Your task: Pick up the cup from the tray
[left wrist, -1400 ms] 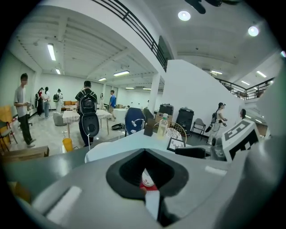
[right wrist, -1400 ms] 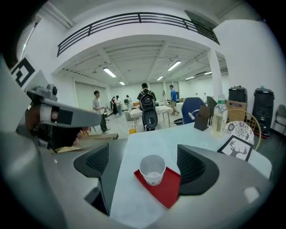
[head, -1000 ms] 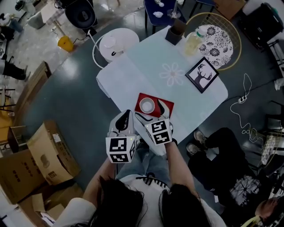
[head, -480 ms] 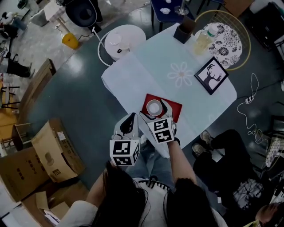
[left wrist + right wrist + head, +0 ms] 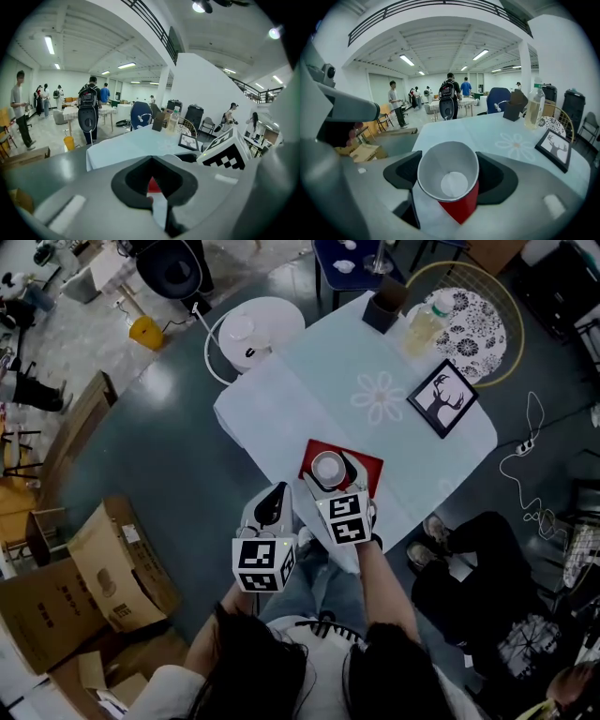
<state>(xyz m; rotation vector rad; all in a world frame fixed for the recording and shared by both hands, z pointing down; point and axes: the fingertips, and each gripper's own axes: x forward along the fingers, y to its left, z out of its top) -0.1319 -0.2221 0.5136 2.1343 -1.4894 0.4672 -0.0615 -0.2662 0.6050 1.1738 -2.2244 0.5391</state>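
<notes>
My right tool (image 5: 329,474) has just been drawing its jaws in, and the cup (image 5: 448,172) stands between them. In the right gripper view the dark pads (image 5: 493,177) sit at the cup's 3 and 9 o'clock, hard against its red wall just under the white rim, so I read this tool as clamped on the cup, not merely flanking it. The cup is upright, mouth open and empty, at the 9 o'clock end of the red tray (image 5: 367,468), which lies at the 6 o'clock edge of the bench (image 5: 309,399), closest to me. I cannot tell whether its base has left the tray; it looks as if it has not. My left tool (image 5: 277,495) hangs off the bench at about 8 o'clock from the cup, jaws together with nothing in them, and plays no part. As I judge it, the grasp is made and the lift is what remains. A paper cup dents easily, so more squeeze could crush it, and a tilted pull could snag the tray.
</notes>
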